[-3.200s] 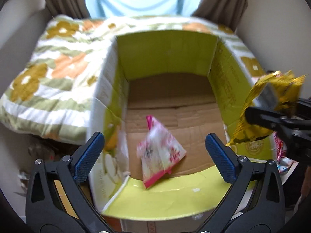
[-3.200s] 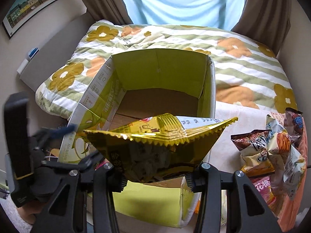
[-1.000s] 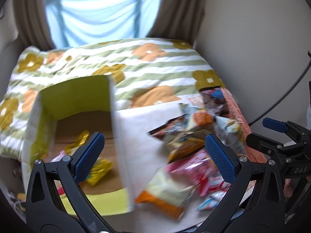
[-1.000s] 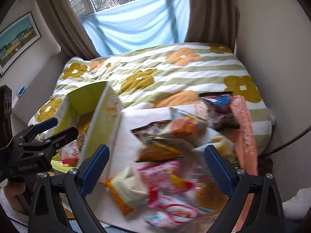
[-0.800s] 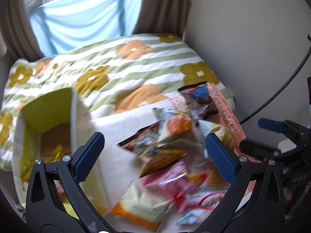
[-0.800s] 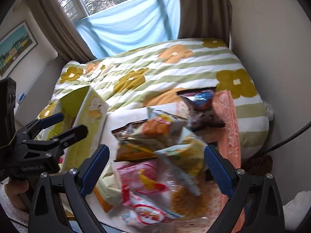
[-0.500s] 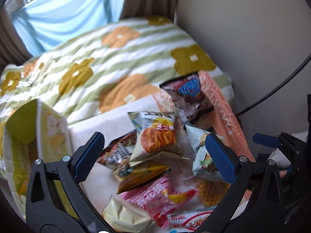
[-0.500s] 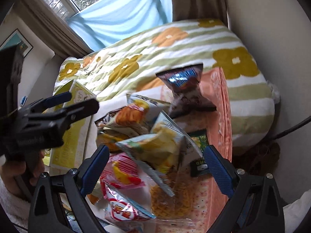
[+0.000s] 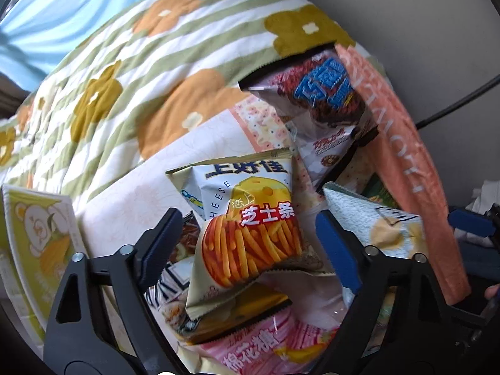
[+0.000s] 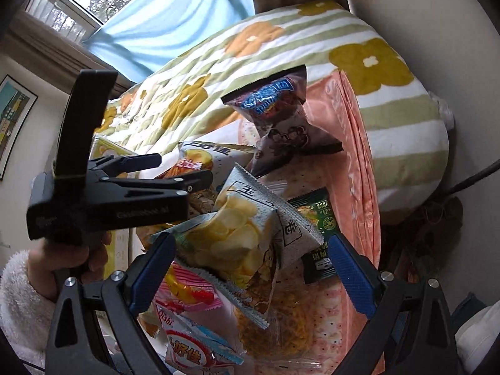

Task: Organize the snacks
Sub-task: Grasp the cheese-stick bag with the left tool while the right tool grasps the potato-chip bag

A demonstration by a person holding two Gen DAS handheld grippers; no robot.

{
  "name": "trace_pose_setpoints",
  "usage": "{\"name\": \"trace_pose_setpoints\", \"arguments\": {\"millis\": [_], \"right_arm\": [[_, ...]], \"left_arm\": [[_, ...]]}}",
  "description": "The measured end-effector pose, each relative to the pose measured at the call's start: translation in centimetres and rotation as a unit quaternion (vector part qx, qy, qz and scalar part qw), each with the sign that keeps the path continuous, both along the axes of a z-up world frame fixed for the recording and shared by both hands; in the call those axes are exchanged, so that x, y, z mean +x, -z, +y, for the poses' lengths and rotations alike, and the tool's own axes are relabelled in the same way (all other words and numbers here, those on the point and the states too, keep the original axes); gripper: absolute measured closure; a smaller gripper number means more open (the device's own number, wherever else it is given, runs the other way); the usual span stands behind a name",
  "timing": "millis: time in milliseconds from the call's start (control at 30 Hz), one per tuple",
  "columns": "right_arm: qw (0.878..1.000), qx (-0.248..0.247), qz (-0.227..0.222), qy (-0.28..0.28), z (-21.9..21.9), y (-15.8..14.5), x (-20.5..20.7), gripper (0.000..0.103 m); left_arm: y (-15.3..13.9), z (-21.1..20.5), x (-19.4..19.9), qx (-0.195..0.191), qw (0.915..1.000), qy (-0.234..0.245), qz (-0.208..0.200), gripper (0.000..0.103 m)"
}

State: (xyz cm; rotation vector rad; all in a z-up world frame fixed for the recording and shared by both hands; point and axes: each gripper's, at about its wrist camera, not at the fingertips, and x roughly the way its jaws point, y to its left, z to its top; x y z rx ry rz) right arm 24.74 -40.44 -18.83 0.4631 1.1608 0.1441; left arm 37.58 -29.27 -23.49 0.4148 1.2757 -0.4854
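Left gripper with blue-padded black jaws points steeply down over snack pile, jaws closing around white-and-orange cheese-stick bag; pads not yet pressing it. Right gripper jaws spread wide, straddling grey potato-chip bag, no contact visible. Dark chocolate-puff bag at far end of pile, on floral green-striped quilt. Pink marshmallow packet under cheese-stick bag. Yellow-green cardboard box at left of pile.

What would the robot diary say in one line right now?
left gripper: closing around cheese sticks bag | right gripper: open over potato chips bag
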Motion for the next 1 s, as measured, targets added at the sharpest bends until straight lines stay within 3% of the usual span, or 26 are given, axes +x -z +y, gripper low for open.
{"name": "trace_pose_setpoints", "arguments": {"millis": [67,200,267,367,733,1000], "right_arm": [[1.000,0.004,0.007,0.005,-0.1,0.5,0.4,0.006],[0.999,0.035,0.027,0.030,-0.3,2.0,1.1,0.006],[0.996,0.065,0.039,0.046,-0.5,2.9,1.5,0.006],[0.994,0.076,0.050,0.063,-0.3,3.6,1.8,0.006],[0.988,0.090,0.080,0.094,-0.4,5.3,2.3,0.006],[0.987,0.096,0.092,0.093,-0.1,5.9,2.7,0.024]], "left_arm": [[0.8,-0.1,0.3,0.005,0.9999,0.002,0.009,0.031],[1.7,0.1,0.1,0.007,0.9999,0.010,0.010,0.038],[1.9,0.2,-0.1,0.008,0.9998,0.017,0.007,0.049],[2.1,0.7,-0.1,-0.001,0.9997,0.019,0.012,0.054],[0.9,1.7,-0.7,-0.020,0.9996,0.019,-0.008,0.058],[0.1,2.5,-0.7,-0.030,0.9995,0.007,-0.009,0.058]]}}
